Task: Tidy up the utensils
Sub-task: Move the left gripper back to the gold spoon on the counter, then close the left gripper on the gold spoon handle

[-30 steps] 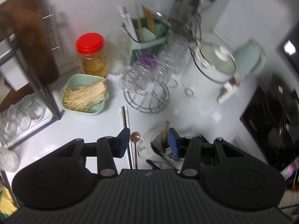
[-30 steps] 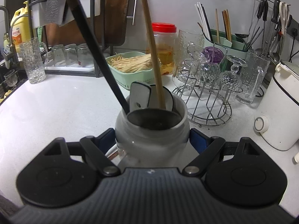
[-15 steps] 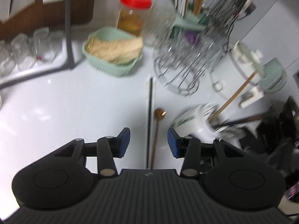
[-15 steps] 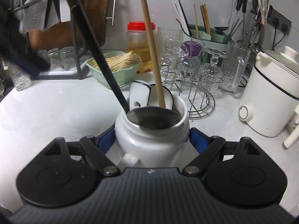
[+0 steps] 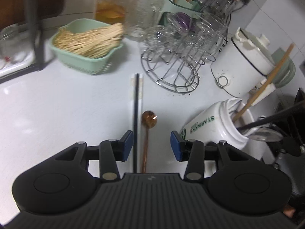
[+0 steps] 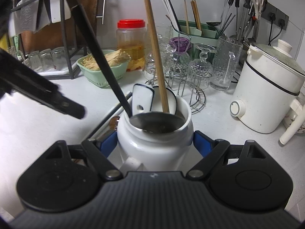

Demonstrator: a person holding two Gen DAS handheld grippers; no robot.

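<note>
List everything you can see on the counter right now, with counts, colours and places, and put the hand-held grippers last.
white jar: 1, white, held by the right gripper; holds a ladle, a wooden stick and white spoons
black chopstick: 1, black, lying on the counter between the left gripper's fingers
white chopsticks: apparently 2, white, under and beside the black one
brown spoon: 1, brown, right of the chopsticks
green basket: 1, pale green, back left, full of thin sticks
red-lid jar: 1, clear, behind the basket
glass rack: 1, wire, holding clear glasses
white cooker: 1, white, right
left hand-held gripper: open, over the utensils
right hand-held gripper: shut on the white jar
</note>
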